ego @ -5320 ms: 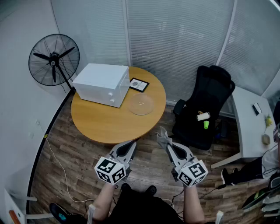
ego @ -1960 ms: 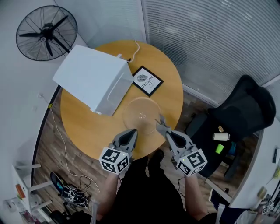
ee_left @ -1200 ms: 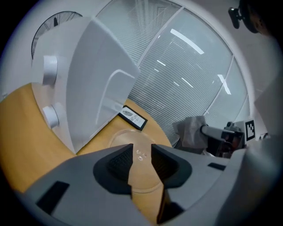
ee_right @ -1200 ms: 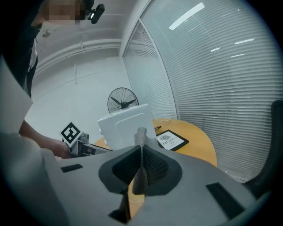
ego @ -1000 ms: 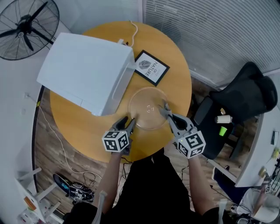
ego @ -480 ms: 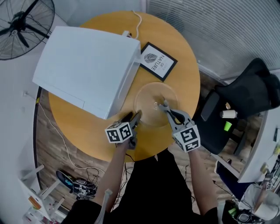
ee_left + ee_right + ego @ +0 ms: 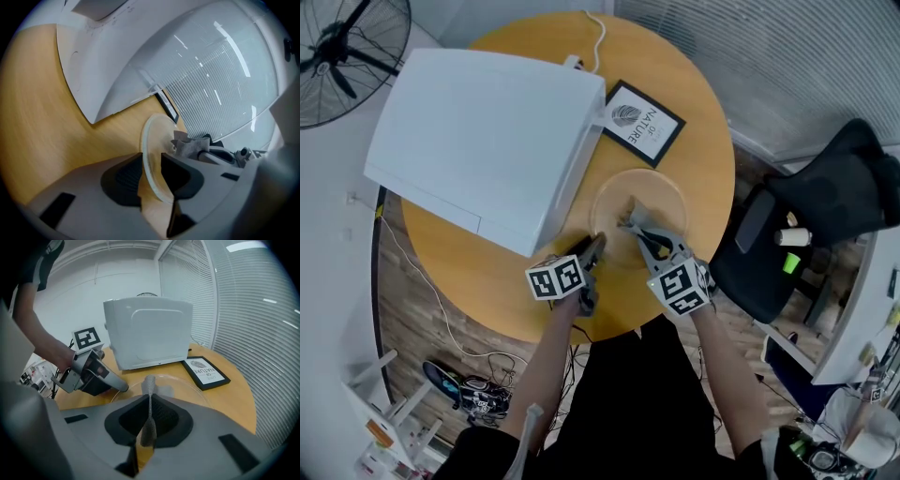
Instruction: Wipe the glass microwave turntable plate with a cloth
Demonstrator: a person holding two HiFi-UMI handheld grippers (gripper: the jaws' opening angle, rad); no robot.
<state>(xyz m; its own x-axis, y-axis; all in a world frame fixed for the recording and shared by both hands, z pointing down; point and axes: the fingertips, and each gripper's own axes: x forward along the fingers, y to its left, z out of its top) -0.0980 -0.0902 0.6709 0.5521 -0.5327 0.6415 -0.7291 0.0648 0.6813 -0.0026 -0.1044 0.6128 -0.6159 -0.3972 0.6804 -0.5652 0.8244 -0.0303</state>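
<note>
The clear glass turntable plate point(image 7: 664, 193) lies flat on the round wooden table point(image 7: 487, 272), in front of the white microwave point(image 7: 478, 141). My left gripper point(image 7: 592, 248) is at the plate's near left rim. In the left gripper view the rim point(image 7: 152, 140) stands between the closing jaws, and both pads point(image 7: 126, 180) lie against it. My right gripper point(image 7: 639, 234) is shut on a grey cloth point(image 7: 630, 221), whose free end hangs over the plate's middle. The right gripper view shows the cloth point(image 7: 149, 383) pinched upright between the jaws, above the plate point(image 7: 187, 385).
A black-framed picture point(image 7: 645, 122) lies on the table just beyond the plate. The microwave's cable runs off the table's far edge. A floor fan point(image 7: 337, 56) stands at the far left. A black office chair point(image 7: 834, 206) is at the right, beside a desk.
Both grippers have come down onto the plate. The left one has settled on the near rim and narrowed its jaws. The right one has carried the cloth left, over the plate's middle.
</note>
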